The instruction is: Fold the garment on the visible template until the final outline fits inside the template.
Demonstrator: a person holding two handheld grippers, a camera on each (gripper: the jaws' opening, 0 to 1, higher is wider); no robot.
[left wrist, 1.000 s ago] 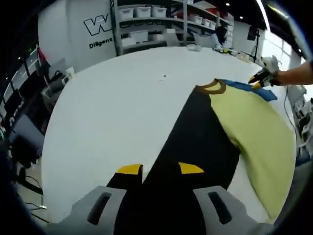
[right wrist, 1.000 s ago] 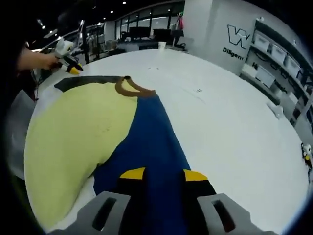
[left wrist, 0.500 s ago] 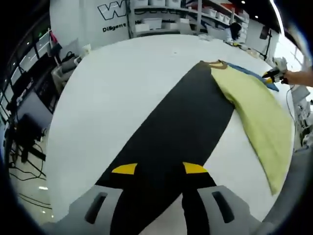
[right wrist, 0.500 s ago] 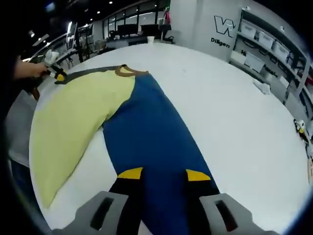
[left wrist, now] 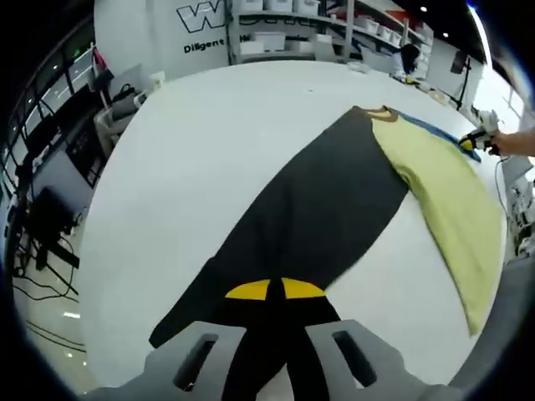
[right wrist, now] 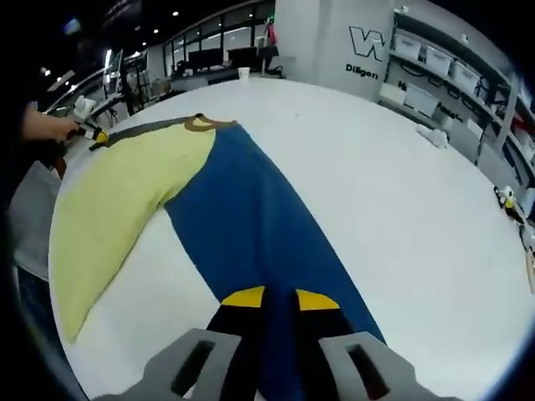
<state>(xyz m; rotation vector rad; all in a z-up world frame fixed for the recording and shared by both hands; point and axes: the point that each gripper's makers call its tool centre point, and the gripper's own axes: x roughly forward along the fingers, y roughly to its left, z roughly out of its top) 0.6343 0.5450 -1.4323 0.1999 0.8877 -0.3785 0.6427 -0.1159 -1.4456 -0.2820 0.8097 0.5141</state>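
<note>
Two grippers — left gripper (left wrist: 276,290), right gripper (right wrist: 272,298) — pinch the garment's (left wrist: 351,192) outstretched sleeve ends.

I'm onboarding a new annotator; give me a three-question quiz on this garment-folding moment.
1. True or false: the left tool is shut on the black sleeve.
2. Which colour is the sleeve held by the right tool? A) red B) blue C) white
3. Fill in: the garment's middle panel is ____ in colour.

Key: 1 true. 2 B, the blue sleeve. 3 yellow.
</note>
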